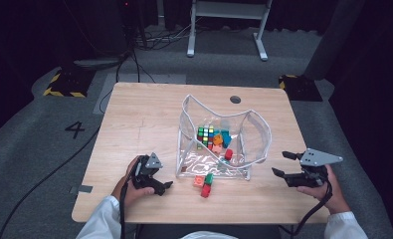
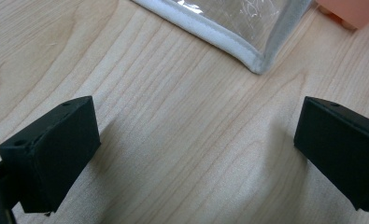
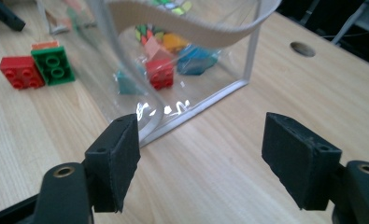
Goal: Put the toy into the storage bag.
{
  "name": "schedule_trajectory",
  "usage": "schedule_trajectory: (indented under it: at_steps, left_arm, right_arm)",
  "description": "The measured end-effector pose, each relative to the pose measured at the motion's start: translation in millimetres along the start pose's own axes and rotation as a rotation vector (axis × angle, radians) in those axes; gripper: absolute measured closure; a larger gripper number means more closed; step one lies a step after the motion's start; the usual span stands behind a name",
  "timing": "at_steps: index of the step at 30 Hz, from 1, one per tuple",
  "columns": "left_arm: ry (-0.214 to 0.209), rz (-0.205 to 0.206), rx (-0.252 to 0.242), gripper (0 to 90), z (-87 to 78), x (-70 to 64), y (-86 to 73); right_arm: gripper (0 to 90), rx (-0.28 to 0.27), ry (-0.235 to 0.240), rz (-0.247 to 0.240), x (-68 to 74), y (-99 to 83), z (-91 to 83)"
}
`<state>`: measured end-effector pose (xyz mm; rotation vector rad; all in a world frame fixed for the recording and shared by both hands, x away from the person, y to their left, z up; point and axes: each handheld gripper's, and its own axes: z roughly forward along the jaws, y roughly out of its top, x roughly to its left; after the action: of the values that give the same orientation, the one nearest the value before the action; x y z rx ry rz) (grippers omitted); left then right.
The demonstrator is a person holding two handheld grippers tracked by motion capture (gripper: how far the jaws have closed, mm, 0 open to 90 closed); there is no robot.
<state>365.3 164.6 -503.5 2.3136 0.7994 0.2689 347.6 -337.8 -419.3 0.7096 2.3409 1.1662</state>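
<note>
- Clear bag (image 1: 224,144) sits at frame centre, between both grippers.
- Left gripper (image 1: 165,186), lower left: jaws wide apart, holding nothing.
- Right gripper (image 1: 283,164), lower right: likewise spread, empty.

clear pouch (image 1: 224,139) open on table, toy bricks (image 1: 205,184) just beside

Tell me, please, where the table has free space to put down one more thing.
The table's left half, beside the clear bag, is bare, and so is the far strip behind it. It is crowded at the bag's near edge, where the loose bricks lie.
</note>
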Motion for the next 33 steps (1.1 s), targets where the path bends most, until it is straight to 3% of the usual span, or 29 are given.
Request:
schedule_trajectory:
  at_steps: [1, 5, 11, 18, 25, 29, 33]
  left_arm:
    - [0.0, 0.0, 0.0, 0.3, 0.0, 0.0, 0.0]
    - [0.0, 0.0, 0.0, 0.3, 0.0, 0.0, 0.0]
    - [0.0, 0.0, 0.0, 0.3, 0.0, 0.0, 0.0]
    - [0.0, 0.0, 0.0, 0.3, 0.0, 0.0, 0.0]
    - [0.0, 0.0, 0.0, 0.3, 0.0, 0.0, 0.0]
    - [0.0, 0.0, 0.0, 0.3, 0.0, 0.0, 0.0]
    - [0.0, 0.0, 0.001, 0.3, -0.1, 0.0, 0.1]
  right_arm:
    - [28.3, 0.011, 0.0, -0.017, 0.6, -2.9, 1.7]
    - [31.3, -0.01, 0.063, 0.024, 10.3, -12.2, 11.2]
    - [31.4, 0.017, 0.117, 0.018, 29.3, -23.1, 27.7]
    - [31.7, 0.053, 0.201, -0.032, 56.4, -24.6, 51.8]
    - [33.4, 0.051, 0.284, -0.068, 83.9, -20.8, 71.8]
    - [34.2, 0.066, 0.301, -0.11, 97.6, -16.7, 80.7]
    - [35.0, 0.077, 0.332, -0.117, 111.5, -11.4, 89.0]
